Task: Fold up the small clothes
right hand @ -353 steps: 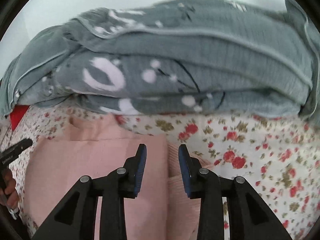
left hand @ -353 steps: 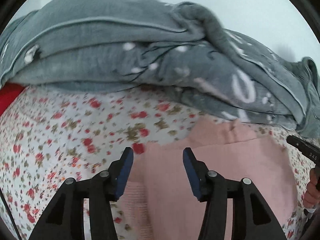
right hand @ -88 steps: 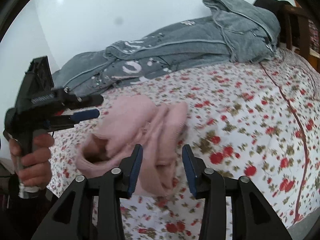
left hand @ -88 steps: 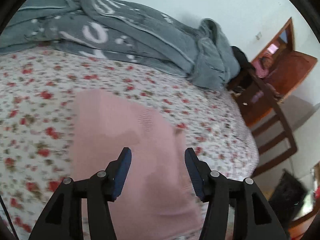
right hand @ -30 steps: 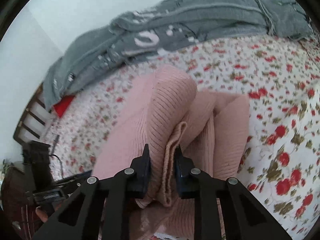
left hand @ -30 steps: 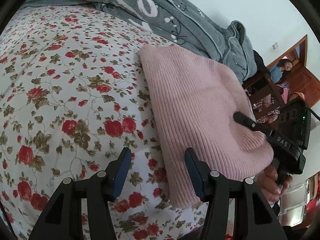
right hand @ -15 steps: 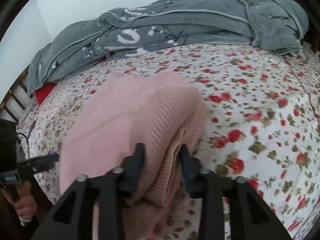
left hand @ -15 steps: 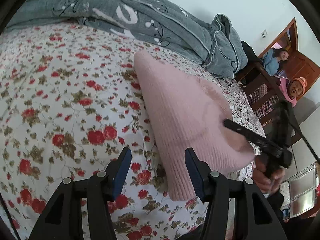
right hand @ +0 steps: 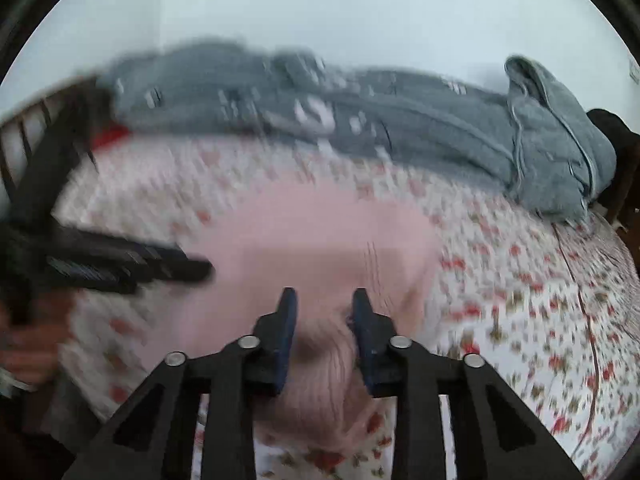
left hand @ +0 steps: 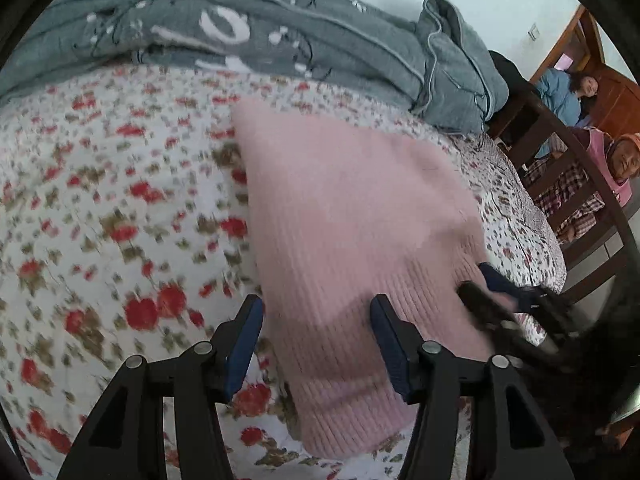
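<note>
A folded pink knit sweater (left hand: pixel 352 220) lies on the flowered bedsheet (left hand: pixel 100 200). My left gripper (left hand: pixel 316 336) is open and empty, its jaws wide apart above the sweater's near ribbed edge. My right gripper (right hand: pixel 324 320) is open, its jaws set apart over the sweater's near end (right hand: pixel 320 240), with no cloth held between them. The right gripper also shows in the left wrist view (left hand: pixel 500 296) at the sweater's right edge. The left gripper shows in the right wrist view (right hand: pixel 120 268) at the left. The right wrist view is blurred.
A rumpled grey blanket (left hand: pixel 260 36) lies along the far side of the bed, against a white wall. A dark wooden chair (left hand: pixel 580 184) stands beyond the bed's right edge, with two people (left hand: pixel 616 156) seated behind it. A wooden headboard (right hand: pixel 36 128) is at far left.
My right gripper has let go of the sweater and opened; the sweater now lies flat on the bed. Both cameras have swung, the left one closer over the sweater's near edge.
</note>
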The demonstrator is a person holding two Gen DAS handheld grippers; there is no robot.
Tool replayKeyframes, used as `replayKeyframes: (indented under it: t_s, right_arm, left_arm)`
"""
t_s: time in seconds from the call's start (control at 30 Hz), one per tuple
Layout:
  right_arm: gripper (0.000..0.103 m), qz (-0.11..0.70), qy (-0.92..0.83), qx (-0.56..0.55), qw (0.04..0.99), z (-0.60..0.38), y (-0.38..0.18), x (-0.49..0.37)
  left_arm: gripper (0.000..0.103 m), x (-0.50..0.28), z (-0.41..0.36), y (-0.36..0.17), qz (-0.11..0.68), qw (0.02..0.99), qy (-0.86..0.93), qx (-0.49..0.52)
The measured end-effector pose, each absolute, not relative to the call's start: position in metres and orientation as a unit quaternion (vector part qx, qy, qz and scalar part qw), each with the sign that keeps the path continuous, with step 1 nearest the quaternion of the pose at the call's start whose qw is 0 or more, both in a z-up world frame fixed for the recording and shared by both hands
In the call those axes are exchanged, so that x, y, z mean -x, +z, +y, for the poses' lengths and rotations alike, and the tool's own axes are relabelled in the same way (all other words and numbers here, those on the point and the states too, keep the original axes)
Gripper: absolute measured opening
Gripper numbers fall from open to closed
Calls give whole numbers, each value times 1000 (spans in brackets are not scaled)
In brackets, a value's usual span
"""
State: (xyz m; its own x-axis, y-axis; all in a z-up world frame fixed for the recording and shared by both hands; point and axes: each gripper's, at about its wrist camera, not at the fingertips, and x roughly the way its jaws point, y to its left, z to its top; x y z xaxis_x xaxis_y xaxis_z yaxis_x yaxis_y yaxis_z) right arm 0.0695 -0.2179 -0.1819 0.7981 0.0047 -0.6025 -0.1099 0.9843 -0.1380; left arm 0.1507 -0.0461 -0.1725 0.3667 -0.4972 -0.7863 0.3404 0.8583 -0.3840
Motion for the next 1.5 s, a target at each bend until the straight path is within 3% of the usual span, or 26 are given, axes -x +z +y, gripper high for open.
replayKeyframes:
  t_s: [0.17, 0.33, 0.5, 0.73, 0.87, 1.23, 1.5]
  right_arm:
    - [26, 324, 21, 64, 944, -238, -186, -59]
    - [26, 349, 37, 7, 936, -251, -181, -68]
    - [26, 315, 52, -42, 947, -259, -159, -57]
    - [28, 357, 43, -20, 933, -256, -189, -79]
    - [29, 340, 46, -12, 939, -263, -173, -67]
    - [28, 353, 29, 1, 935, -264, -190, -70]
    - [29, 384, 46, -50, 921, -275, -183, -81]
  left_arm:
    - [54, -142, -45, -156, 477, 838, -257, 64]
    - [56, -146, -53, -173, 506, 822, -252, 62]
    - [54, -141, -34, -154, 476, 837, -254, 86]
    - [53, -144, -43, -168, 504, 824, -250, 68]
    - [51, -139, -34, -145, 468, 835, -278, 86]
    - [55, -139, -59, -171, 507, 819, -266, 38]
    - [55, -143, -50, -166, 506, 815, -275, 57]
